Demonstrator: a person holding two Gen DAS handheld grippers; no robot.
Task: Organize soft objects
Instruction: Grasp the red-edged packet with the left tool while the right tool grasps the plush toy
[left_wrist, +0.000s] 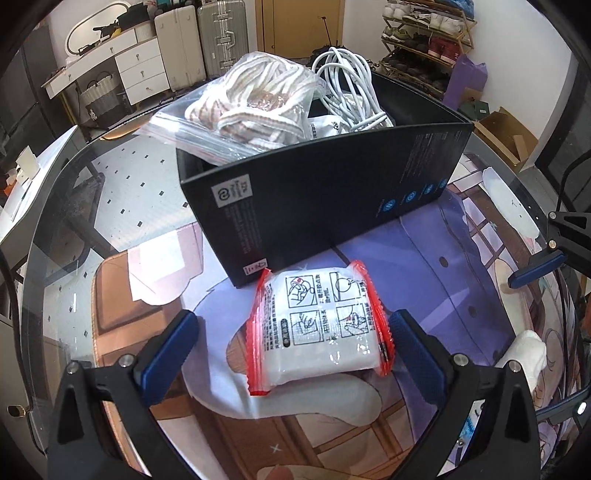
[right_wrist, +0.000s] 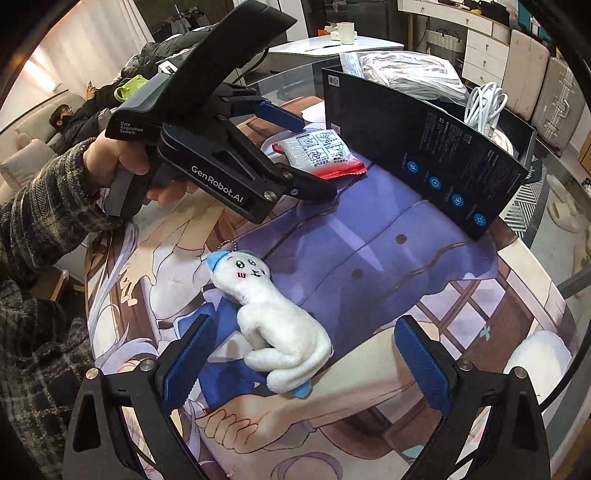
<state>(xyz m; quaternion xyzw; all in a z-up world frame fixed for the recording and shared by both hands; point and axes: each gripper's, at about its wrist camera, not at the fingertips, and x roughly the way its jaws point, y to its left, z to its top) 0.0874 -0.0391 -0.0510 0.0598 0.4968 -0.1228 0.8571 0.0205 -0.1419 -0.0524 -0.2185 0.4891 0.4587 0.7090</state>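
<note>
Both grippers have black plastic frames with silver round screws and blue ribbed pads on the fingers. The left gripper (right_wrist: 295, 147) carries white text "GenRobot.AI" on its side and "Data Acquisition System" on the grey-black body. The person's sleeve (right_wrist: 48, 206) is dark plaid, grey and brown.

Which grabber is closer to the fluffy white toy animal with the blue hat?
The right gripper: its open fingers straddle the white plush toy. The left gripper is farther off, around the red-edged white packet by the black box.
</note>
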